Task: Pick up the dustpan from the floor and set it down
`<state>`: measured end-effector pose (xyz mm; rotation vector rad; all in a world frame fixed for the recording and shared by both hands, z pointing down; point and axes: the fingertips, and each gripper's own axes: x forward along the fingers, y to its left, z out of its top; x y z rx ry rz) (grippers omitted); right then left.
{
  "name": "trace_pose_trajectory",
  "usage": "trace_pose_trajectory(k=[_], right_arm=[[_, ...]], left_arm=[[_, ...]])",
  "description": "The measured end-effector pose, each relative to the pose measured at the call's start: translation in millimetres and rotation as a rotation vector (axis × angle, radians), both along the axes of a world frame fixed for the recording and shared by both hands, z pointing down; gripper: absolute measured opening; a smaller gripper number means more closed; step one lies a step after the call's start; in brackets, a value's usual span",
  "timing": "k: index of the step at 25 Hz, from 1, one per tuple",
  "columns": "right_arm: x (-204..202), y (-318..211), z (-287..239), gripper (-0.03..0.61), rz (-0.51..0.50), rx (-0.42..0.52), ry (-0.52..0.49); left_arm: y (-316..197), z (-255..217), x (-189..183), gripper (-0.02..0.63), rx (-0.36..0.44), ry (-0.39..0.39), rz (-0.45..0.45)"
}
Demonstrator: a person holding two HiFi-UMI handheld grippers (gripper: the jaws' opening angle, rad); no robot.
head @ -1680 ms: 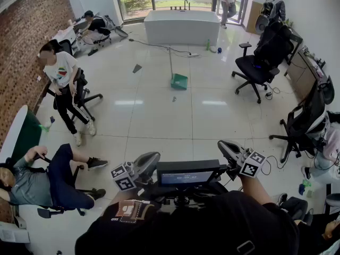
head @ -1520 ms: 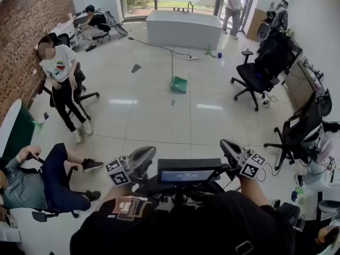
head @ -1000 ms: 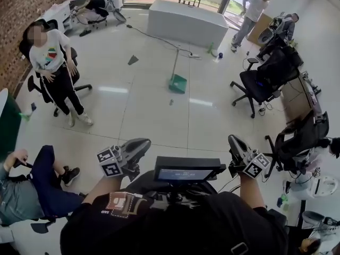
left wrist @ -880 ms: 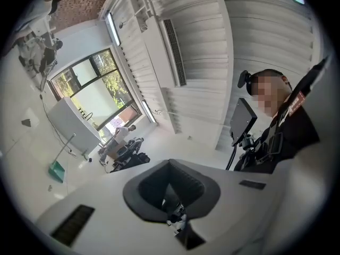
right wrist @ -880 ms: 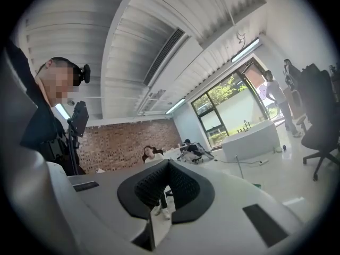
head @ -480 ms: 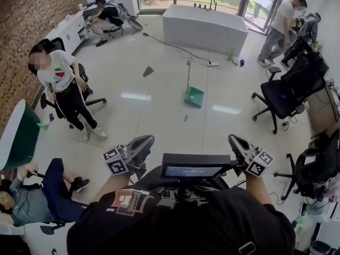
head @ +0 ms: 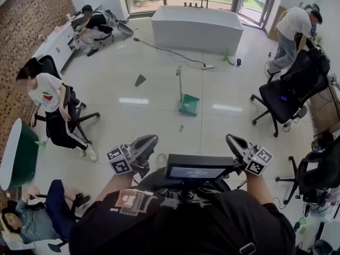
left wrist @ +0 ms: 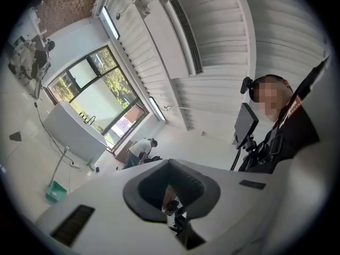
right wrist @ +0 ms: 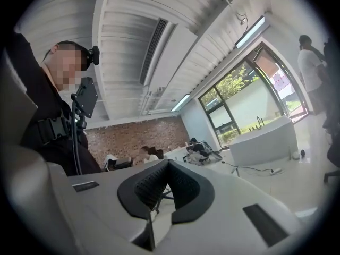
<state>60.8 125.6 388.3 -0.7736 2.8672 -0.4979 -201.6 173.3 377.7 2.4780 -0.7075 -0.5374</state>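
Jaws on your left gripper (head: 145,144) are pressed together with nothing between them, held low in front of you. Well ahead, the green dustpan (head: 189,105) sits on the tiled floor (head: 133,121), its handle upright. On your right gripper (head: 235,143) the jaws also meet, empty.

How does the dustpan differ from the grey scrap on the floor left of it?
The dustpan is green with a long upright handle; the scrap is dark grey and flat. The dustpan is bigger; the scrap is small. Both lie on the floor.
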Motion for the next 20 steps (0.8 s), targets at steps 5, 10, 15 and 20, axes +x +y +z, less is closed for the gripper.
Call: trace_pose_trajectory(k=[5,10,15,20], right_arm=[[-29.6,-139.5,3.7,0.011,0.075,0.027,0.034],[-89.5,-302.6,-8.4,0.011,0.176,0.021,0.023],[-131.1,-452.8,-7.3,0.011,0.257,0.025,0.029],[-130.0,-586.3,25.8,0.011,0.230,-0.005,0.034]], left_arm=[[-155.8,20.8,-40.9,0.005,0.019,0.024,0.061],[-337.7,34.2,-116.7,0.005,-0.013,0.012,0.155],[-500.1,60.2,-162.8,0.006,-0.049,-0.049,0.253],[-657.3,113.5,-156.1,0.006,-0.125,-0.095,0.225]])
